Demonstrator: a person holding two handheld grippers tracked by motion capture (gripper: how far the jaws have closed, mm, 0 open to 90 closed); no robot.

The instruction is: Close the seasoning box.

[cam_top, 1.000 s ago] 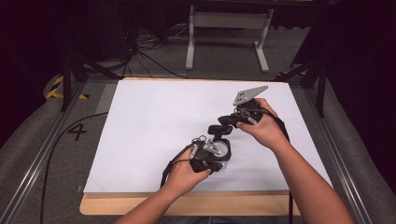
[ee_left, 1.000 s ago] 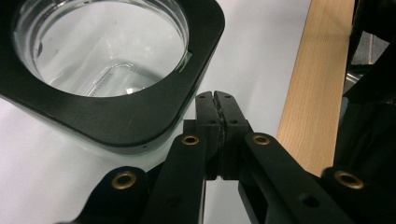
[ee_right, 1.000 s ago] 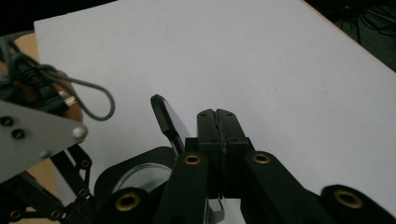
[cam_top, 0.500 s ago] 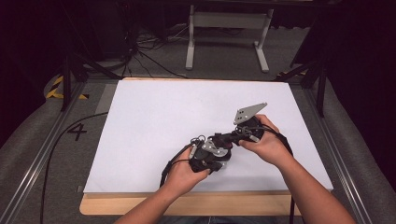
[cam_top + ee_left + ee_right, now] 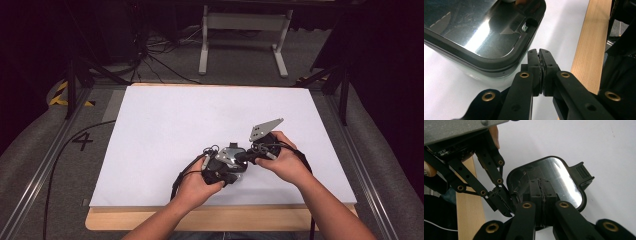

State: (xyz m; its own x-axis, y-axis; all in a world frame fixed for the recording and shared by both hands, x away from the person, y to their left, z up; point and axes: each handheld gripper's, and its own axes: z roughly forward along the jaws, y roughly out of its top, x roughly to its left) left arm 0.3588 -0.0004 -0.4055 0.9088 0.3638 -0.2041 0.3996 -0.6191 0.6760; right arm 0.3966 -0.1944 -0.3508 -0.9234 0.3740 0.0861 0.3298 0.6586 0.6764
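A small box (image 5: pixel 564 177) with a black rim, a glossy mirror-like lid and a ribbed black tab (image 5: pixel 582 173) lies on the white sheet near the table's front edge. In the left gripper view its lid (image 5: pixel 486 32) sits over a pale body. My left gripper (image 5: pixel 539 51) is shut, its tips right beside the box's rim with nothing between them. It also appears at the box's left edge (image 5: pixel 505 208). My right gripper (image 5: pixel 541 181) is shut above the lid. In the high view both grippers, left (image 5: pixel 227 167) and right (image 5: pixel 252 152), huddle together and hide the box.
A white sheet (image 5: pixel 200 125) covers the wooden table, whose bare front edge (image 5: pixel 200 217) runs just behind my hands. A metal stand (image 5: pixel 245 30) and cables lie on the floor beyond. Rails run along both sides.
My right gripper has come down and toward the front edge, closing in on the left gripper. The left gripper has hardly moved.
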